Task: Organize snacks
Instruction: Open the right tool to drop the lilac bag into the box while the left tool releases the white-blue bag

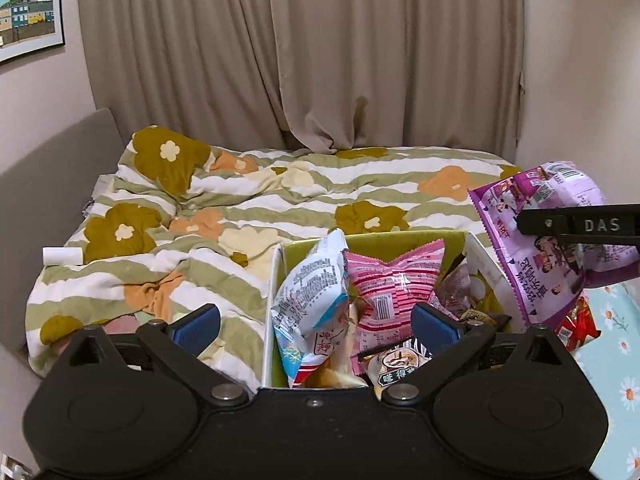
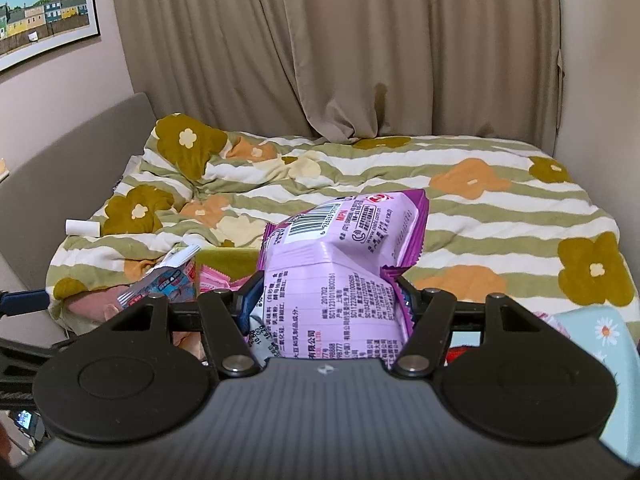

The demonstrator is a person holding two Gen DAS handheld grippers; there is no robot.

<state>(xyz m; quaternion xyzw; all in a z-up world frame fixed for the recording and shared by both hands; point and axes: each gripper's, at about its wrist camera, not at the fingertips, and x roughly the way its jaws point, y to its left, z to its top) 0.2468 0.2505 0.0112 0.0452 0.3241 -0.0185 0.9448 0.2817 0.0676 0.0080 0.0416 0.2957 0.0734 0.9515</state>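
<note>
My right gripper point(image 2: 326, 300) is shut on a purple snack bag point(image 2: 340, 264) and holds it in the air; the same bag point(image 1: 552, 240) hangs at the right of the left wrist view, above the right side of a green-lined box point(image 1: 400, 236). The box holds a white-and-blue bag point(image 1: 312, 300), a pink bag point(image 1: 388, 284) and other packets. My left gripper point(image 1: 316, 320) is open and empty, its blue pads point(image 1: 196, 322) straddling the box's near left part.
The box rests on a bed with a green-striped floral quilt point(image 1: 240, 208). A white roll point(image 1: 62, 257) lies at the bed's left edge. A light blue daisy-print surface point(image 1: 616, 344) and a red packet point(image 1: 576, 326) lie right of the box. Beige curtains hang behind.
</note>
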